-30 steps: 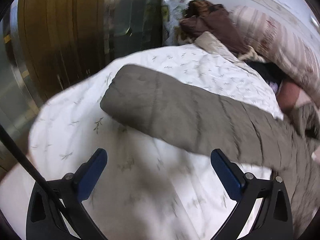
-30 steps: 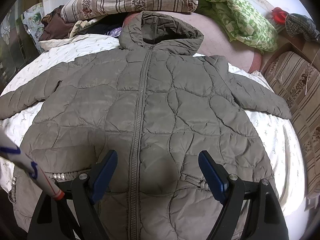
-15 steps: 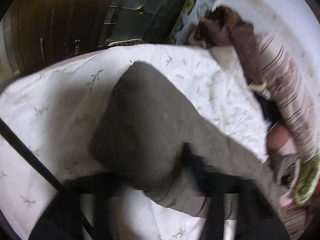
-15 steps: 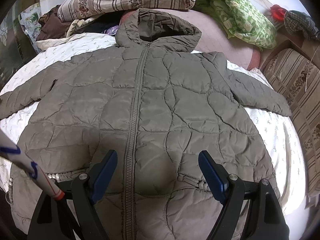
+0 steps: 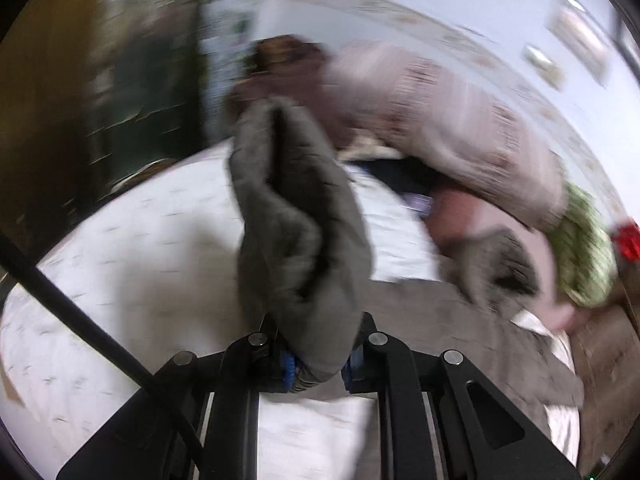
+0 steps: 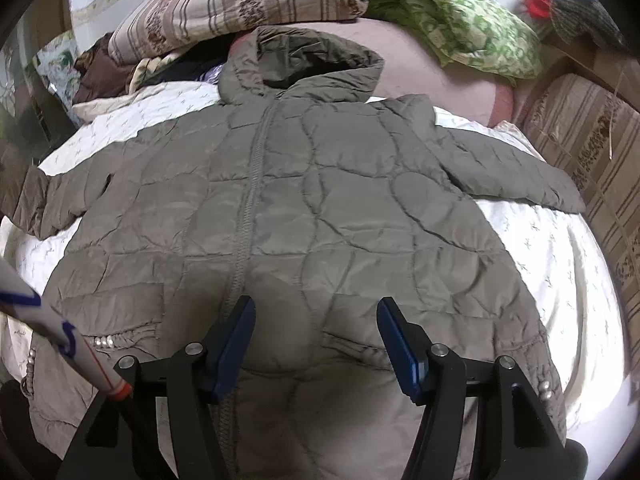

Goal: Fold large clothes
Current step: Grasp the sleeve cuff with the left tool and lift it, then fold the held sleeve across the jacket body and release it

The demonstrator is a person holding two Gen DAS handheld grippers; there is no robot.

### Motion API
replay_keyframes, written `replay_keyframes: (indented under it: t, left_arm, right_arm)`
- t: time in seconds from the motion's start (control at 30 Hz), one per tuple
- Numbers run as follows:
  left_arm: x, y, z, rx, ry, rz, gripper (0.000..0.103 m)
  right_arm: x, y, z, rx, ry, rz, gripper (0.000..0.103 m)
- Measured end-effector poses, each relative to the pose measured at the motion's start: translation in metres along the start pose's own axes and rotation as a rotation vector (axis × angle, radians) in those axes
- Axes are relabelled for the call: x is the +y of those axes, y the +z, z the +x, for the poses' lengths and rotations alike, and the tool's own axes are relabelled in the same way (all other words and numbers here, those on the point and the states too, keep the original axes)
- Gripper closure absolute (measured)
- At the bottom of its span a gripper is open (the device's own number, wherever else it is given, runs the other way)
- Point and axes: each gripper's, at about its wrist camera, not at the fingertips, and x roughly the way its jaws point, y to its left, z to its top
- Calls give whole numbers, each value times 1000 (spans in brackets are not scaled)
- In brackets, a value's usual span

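The work surface is a bed (image 6: 560, 264) covered with a white sheet printed with small leaf sprigs; a striped pillow (image 6: 248, 4) and a green patterned blanket (image 6: 452, 20) lie along its far edge, with a brown striped cushion (image 6: 592, 148) at the right side. In the right wrist view, a grey-green quilted hooded jacket (image 6: 340, 200) lies flat on the sheet, front side up, zipper closed, hood (image 6: 304, 64) pointing toward the pillow. At the left edge of that view the left sleeve is lifted off the sheet. The right sleeve (image 6: 512, 172) rests extended on the sheet. The left wrist view is motion-blurred; it shows the left tool (image 5: 318, 364) clamped on the cuff end of the left sleeve (image 5: 296, 216), which stands raised above the bed and bunched in front of the camera. The rest of the jacket remains on the sheet to the right in that view. The right tool (image 6: 316, 344) hovers over the lower front of the jacket, near the hem; its jaws are closing, with a clear gap between the blue pads (image 6: 236, 344) and no fabric pinched between them.
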Motion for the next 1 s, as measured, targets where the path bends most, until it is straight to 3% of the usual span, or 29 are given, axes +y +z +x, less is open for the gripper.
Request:
replay_keyframes:
  t: [0.2, 0.3, 0.53, 0.67, 0.73, 0.8, 0.9, 0.97, 1.0]
  left_arm:
    - [-127, -34, 0, 52, -190, 164, 87]
    - [-192, -61, 13, 121, -282, 235, 87]
    - [-305, -132, 58, 280, -390, 325, 87]
    - [-334, -172, 87, 334, -356, 346, 84]
    - [-346, -187, 104, 358, -331, 359, 67]
    - [-351, -203, 114, 390, -307, 379, 63]
    - [-345, -208, 103, 389, -308, 407, 62]
    - [-345, -200, 88, 355, -323, 423, 56]
    - [-340, -197, 74, 320, -328, 439, 46]
  right_arm:
    - [-37, 0, -6, -12, -43, 56, 36]
    - [-62, -2, -10, -19, -65, 96, 36]
    - [-125, -9, -15, -29, -108, 195, 36]
    - [-156, -13, -17, -30, -120, 252, 36]
    - [-166, -13, -19, -33, -118, 266, 36]
    - [-175, -11, -20, -41, -97, 281, 35]
    - [-185, -3, -19, -44, -45, 314, 35]
    - [-188, 6, -15, -43, 3, 335, 33]
    - [-188, 11, -13, -44, 36, 342, 30]
